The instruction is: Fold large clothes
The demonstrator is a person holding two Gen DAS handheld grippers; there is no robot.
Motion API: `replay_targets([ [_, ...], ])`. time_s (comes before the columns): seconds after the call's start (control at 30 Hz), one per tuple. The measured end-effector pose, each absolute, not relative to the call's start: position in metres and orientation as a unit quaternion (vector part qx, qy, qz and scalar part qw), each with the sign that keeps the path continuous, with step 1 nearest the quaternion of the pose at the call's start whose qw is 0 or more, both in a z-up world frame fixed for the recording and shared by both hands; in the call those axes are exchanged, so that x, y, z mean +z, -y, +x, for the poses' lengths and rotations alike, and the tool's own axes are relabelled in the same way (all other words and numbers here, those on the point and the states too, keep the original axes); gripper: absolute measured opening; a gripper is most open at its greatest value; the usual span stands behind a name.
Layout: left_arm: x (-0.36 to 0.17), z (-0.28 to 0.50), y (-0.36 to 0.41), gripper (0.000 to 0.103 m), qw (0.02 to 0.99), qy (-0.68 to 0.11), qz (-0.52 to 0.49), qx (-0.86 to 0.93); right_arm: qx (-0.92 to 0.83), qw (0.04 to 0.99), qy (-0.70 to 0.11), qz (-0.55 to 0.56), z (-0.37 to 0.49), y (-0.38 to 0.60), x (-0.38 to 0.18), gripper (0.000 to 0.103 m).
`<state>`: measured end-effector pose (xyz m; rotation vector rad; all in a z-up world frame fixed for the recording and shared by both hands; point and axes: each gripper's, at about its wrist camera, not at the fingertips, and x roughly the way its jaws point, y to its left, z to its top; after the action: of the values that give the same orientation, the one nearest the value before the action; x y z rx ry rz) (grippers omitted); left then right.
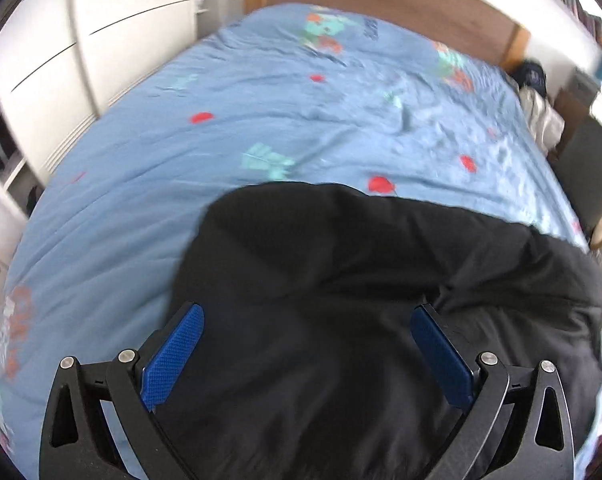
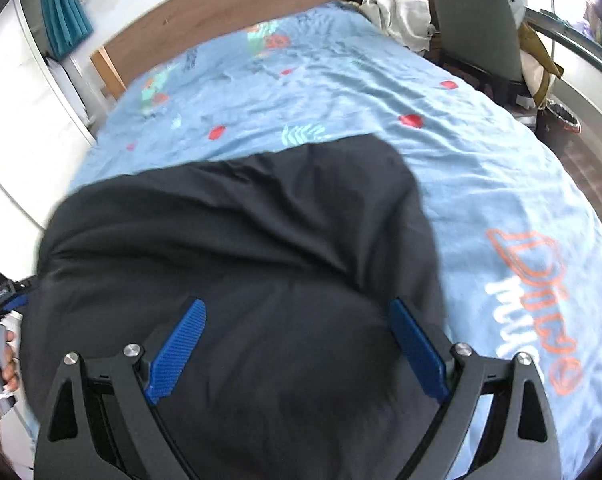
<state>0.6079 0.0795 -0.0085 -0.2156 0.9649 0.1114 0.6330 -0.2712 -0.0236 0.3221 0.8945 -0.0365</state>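
A large black garment (image 1: 341, 288) lies heaped at the near end of the bed, spread over the blue printed bedcover (image 1: 141, 168), as I hold a hand-held gripper over it in each hand. My left hand-held gripper (image 1: 307, 354) stands wide open with nothing between its blue pads (image 1: 173, 356), black cloth filling the gap below; whether the pads touch the fabric I cannot tell. My right hand-held gripper (image 2: 297, 350) is likewise spread wide and empty above the same garment (image 2: 241, 240), near its right-hand edge where the bedcover (image 2: 481, 184) shows through. The cloth looks soft and limp, with rounded, puffy folds, so I judge it light for its bulk and likely to sag and slide once lifted. Its surface seems smooth, perhaps slippery. The best hold, I judge, is a firm pinch on an outer edge or corner with each hand, rather than on the loose middle, which would only bunch. A wooden headboard (image 2: 221, 12) closes the far end of the bed.
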Motion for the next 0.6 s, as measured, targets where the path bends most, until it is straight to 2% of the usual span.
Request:
replay_targets([
  [0.3,0.092,0.496,-0.111,0.102,0.906,-0.403,-0.119,0.055,0.015,0.924,-0.349,0.159,0.491,0.277,0.074,0.094],
  [0.6,0.150,0.380,-0.132,0.102,0.920,-0.370,-0.128,0.024,0.009,0.937,-0.317,0.149,0.339,0.291,0.140,0.094],
])
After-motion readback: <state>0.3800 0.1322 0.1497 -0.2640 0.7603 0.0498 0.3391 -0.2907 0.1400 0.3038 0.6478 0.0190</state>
